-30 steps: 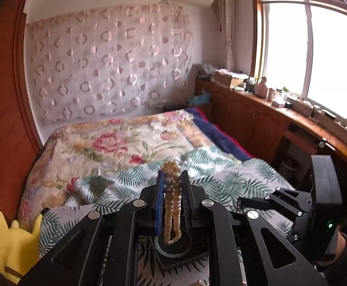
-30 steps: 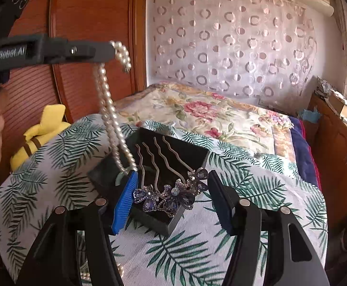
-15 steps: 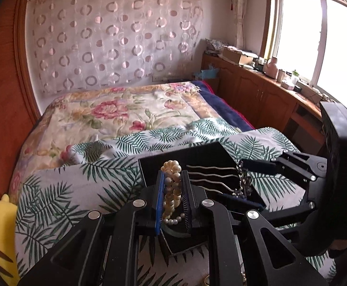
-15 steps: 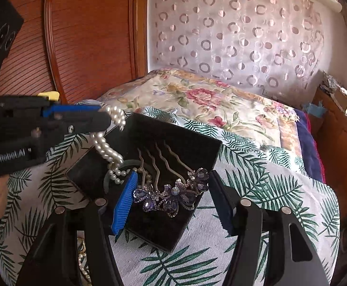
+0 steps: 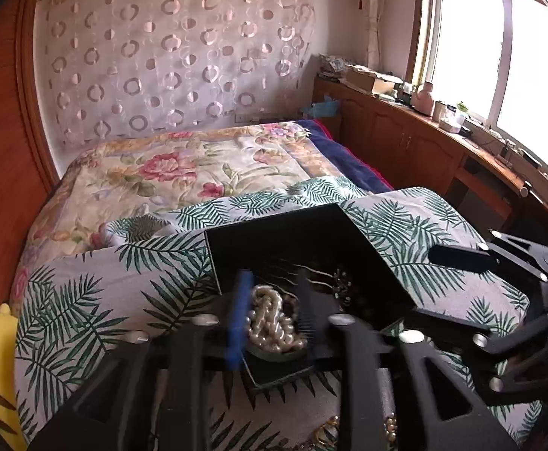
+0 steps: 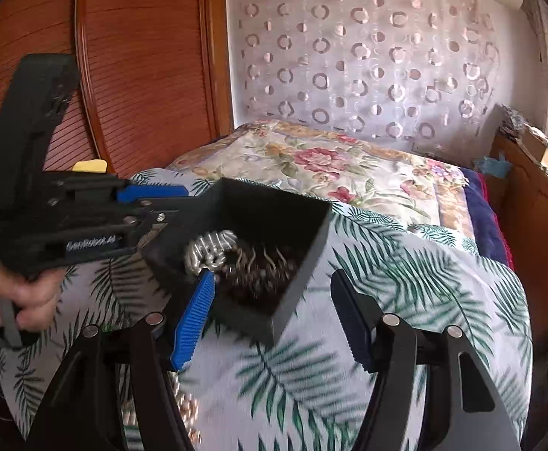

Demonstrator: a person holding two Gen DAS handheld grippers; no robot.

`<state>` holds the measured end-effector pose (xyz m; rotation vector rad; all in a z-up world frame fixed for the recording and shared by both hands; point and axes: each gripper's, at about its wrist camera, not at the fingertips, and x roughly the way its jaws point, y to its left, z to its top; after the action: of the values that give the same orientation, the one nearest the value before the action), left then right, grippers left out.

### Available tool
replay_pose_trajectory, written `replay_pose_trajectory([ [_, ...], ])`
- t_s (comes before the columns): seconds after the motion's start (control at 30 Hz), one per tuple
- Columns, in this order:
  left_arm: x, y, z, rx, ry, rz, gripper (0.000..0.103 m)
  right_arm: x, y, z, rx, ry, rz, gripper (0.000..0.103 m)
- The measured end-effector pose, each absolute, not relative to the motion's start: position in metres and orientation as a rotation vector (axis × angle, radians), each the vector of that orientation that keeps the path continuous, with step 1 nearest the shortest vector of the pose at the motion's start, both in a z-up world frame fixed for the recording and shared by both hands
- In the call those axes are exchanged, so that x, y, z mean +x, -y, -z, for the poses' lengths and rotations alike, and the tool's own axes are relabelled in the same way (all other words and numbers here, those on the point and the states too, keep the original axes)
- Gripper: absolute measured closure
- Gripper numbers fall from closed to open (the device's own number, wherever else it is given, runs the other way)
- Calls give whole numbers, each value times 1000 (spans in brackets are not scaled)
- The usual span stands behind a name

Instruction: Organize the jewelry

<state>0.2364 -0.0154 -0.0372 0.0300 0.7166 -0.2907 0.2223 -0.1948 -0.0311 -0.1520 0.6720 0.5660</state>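
In the left wrist view, nearest us at six o'clock, our left gripper (image 5: 272,312) has just been opening: its blue pad and black pad now stand a little apart, with the pearl necklace (image 5: 275,325) lying heaped between them. We cannot tell for sure whether the pads still brush the beads, but they no longer pinch them; the strand sits on the floor of the black box (image 5: 311,240), in its near corner.

We judge the step in hand to be the release of the pearls into the box. The next move calls for lifting our left gripper straight out without snagging a loop, then going for the loose pieces (image 5: 328,434) on the palm-leaf cloth (image 5: 85,293) at six o'clock, just below the box.

In the right wrist view our right gripper (image 6: 274,312) stands wide open, its fingers either side of the near corner of the box, blue pad (image 6: 195,319) at seven o'clock close to the wall; we see it clamped on nothing. Just beyond, at the centre, the pearls lie coiled beside the dark hair comb (image 6: 262,270), which is blurred. At nine o'clock a hand (image 6: 14,293) works the left tool's handle.

Farther off, at twelve o'clock, the floral bedspread (image 6: 322,165) runs to the circle-patterned curtain (image 6: 368,60).
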Motion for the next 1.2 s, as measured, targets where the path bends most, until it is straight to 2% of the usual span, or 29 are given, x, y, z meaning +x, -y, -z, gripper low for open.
replay_pose_trajectory([
  [0.07, 230, 14, 35, 31, -706, 285, 62, 210, 203, 31, -143, -666, -565, 36],
  [0.1, 226, 14, 34, 34, -702, 284, 57, 204, 206, 30, -140, -662, -564, 36],
  [0.13, 219, 13, 33, 38, -696, 281, 48, 195, 210, 30, -132, -659, -564, 36],
  [0.2, 208, 11, 33, 46, -682, 278, 42, 182, 217, 30, -109, -656, -566, 36],
  [0.3, 188, 8, 32, 53, -670, 277, 26, 164, 222, 32, -97, -658, -576, 36],
  [0.37, 174, 5, 32, 54, -653, 283, 22, 152, 225, 35, -97, -660, -574, 36],
  [0.43, 161, 3, 33, 51, -646, 276, 11, 141, 228, 39, -95, -669, -577, 36],
  [0.5, 148, 1, 33, 48, -638, 268, 8, 130, 232, 45, -99, -679, -574, 36],
  [0.7, 118, -2, 44, 50, -651, 252, 8, 107, 241, 61, -119, -714, -556, 39],
  [0.8, 106, -5, 50, 44, -662, 258, 8, 103, 246, 69, -120, -738, -556, 49],
  [0.87, 98, -5, 55, 48, -669, 257, 8, 102, 247, 75, -128, -757, -548, 60],
  [1.1, 83, -4, 71, 46, -714, 276, 8, 105, 244, 91, -155, -821, -533, 74],
  [1.2, 81, -2, 78, 47, -745, 277, 8, 106, 238, 95, -184, -839, -526, 89],
])
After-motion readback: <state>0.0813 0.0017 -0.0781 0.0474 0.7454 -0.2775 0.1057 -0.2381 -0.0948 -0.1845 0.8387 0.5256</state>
